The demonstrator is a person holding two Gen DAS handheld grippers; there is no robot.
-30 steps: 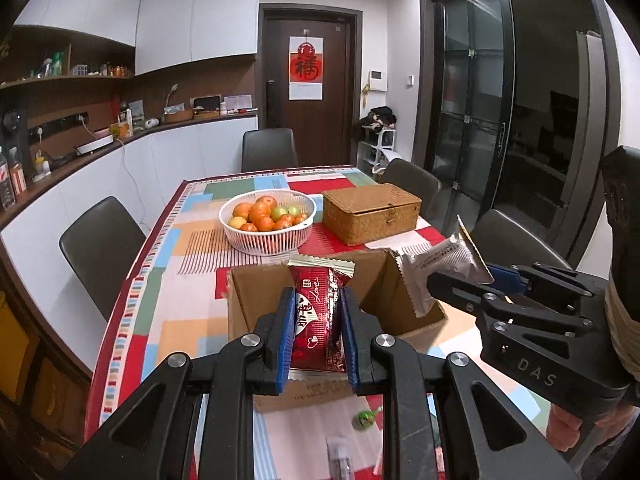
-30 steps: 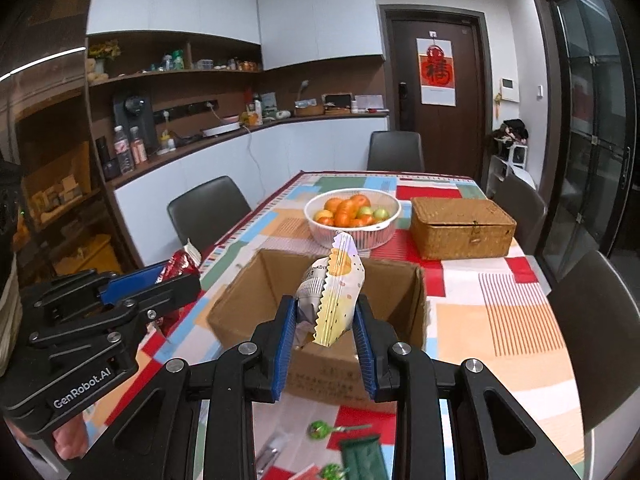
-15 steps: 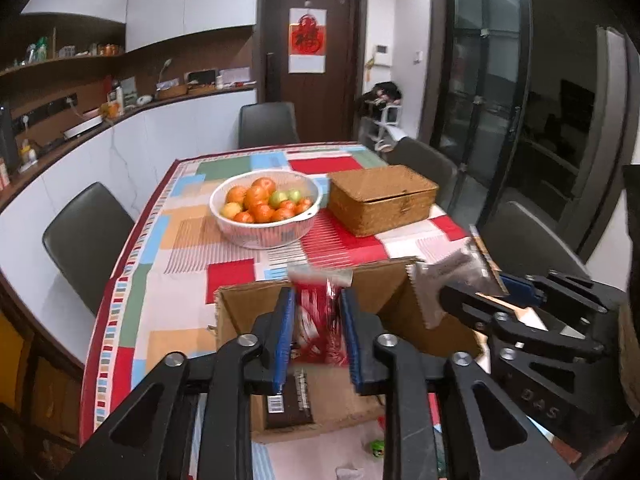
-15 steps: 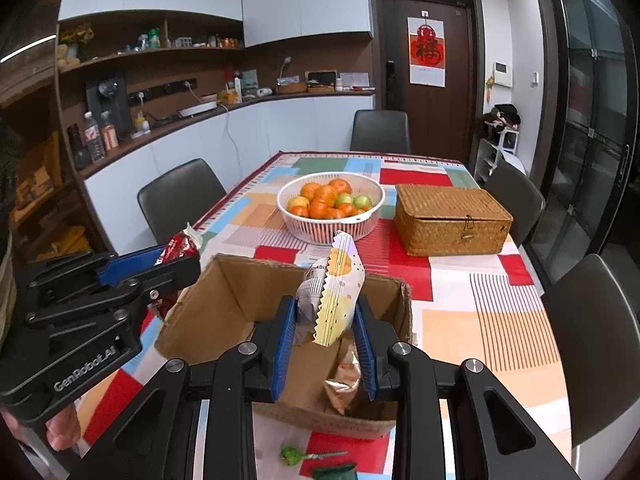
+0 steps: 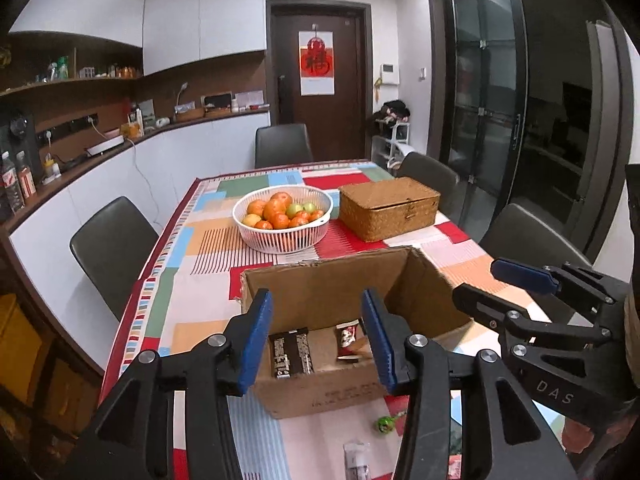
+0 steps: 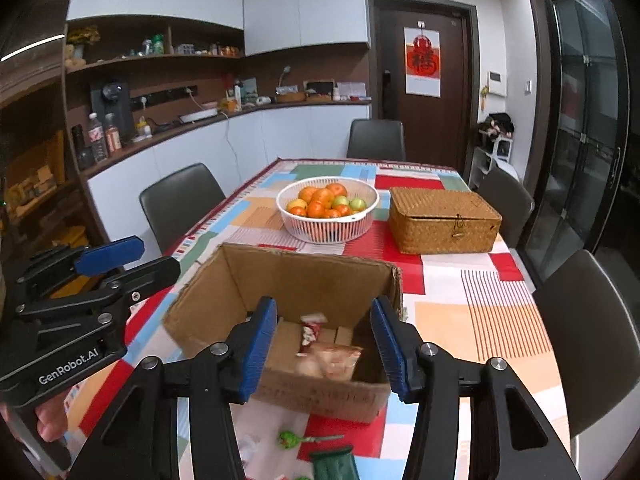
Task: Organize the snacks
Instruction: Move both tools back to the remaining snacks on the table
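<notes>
Both grippers, left gripper (image 5: 316, 336) and right gripper (image 6: 324, 344), are seen opening, nothing pinched, above the cardboard box (image 5: 320, 394); snack packets (image 6: 328, 358) are seen lying inside the box.

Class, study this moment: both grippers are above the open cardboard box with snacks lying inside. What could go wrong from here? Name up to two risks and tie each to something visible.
1. The left gripper and right gripper, jaws opening and empty, hang close together over the cardboard box; they might bump each other or its rim.
2. The green lollipop and small packet lie loose near the table edge and could be knocked off.
</notes>
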